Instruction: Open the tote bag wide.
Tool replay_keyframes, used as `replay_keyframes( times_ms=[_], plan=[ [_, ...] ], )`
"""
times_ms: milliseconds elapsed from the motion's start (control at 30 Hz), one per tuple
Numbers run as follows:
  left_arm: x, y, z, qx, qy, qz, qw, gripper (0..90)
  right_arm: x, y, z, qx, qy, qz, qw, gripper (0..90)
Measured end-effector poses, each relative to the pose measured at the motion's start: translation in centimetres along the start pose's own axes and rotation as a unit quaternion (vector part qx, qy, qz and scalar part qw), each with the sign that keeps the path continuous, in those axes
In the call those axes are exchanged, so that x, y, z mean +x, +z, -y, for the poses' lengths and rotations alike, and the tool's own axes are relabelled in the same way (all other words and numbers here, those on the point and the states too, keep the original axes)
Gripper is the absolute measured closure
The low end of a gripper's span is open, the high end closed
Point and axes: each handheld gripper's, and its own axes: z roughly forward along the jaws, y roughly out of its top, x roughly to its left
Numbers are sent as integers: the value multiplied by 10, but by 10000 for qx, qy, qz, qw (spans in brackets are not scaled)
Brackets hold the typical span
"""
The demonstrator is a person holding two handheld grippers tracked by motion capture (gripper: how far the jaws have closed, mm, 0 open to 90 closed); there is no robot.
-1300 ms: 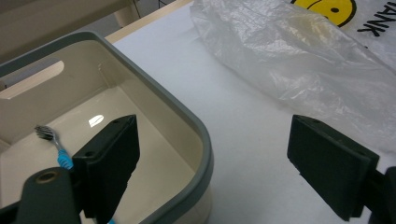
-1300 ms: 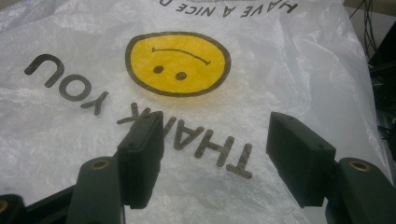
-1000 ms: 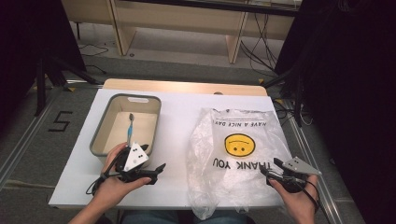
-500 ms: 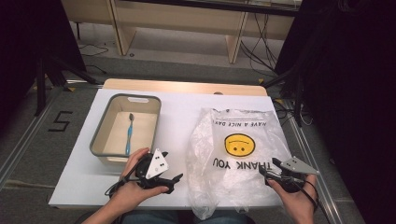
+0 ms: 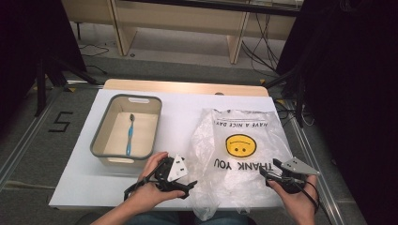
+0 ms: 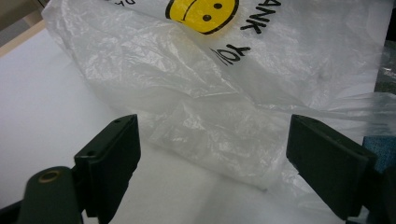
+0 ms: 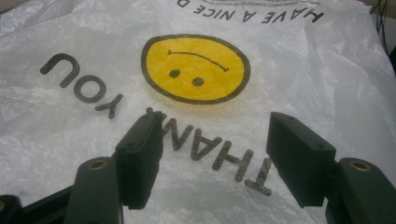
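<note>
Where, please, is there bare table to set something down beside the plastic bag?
The white table is bare between the grey bin and the plastic bag, and along the far edge beyond both. The near edge is crowded by the left gripper, the right gripper and the bag's bunched end.

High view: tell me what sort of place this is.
Probably a lab or workshop set up for recording, not a home. A white table stands on grey floor marked with a taped number 5, cables trail past a wooden bench, and dark curtains flank it.
</note>
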Motion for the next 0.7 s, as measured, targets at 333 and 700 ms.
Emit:
replay_keyframes(
  times_ms=[333,700],
  plan=[
    [-4,19,-9,94,93,82,9999,176,0,0,0,5,-8,0,10000,374],
    [-5,32,-13,195,103,88,9997,178,1,1,0,34,1,-9,10000,374]
  ],
)
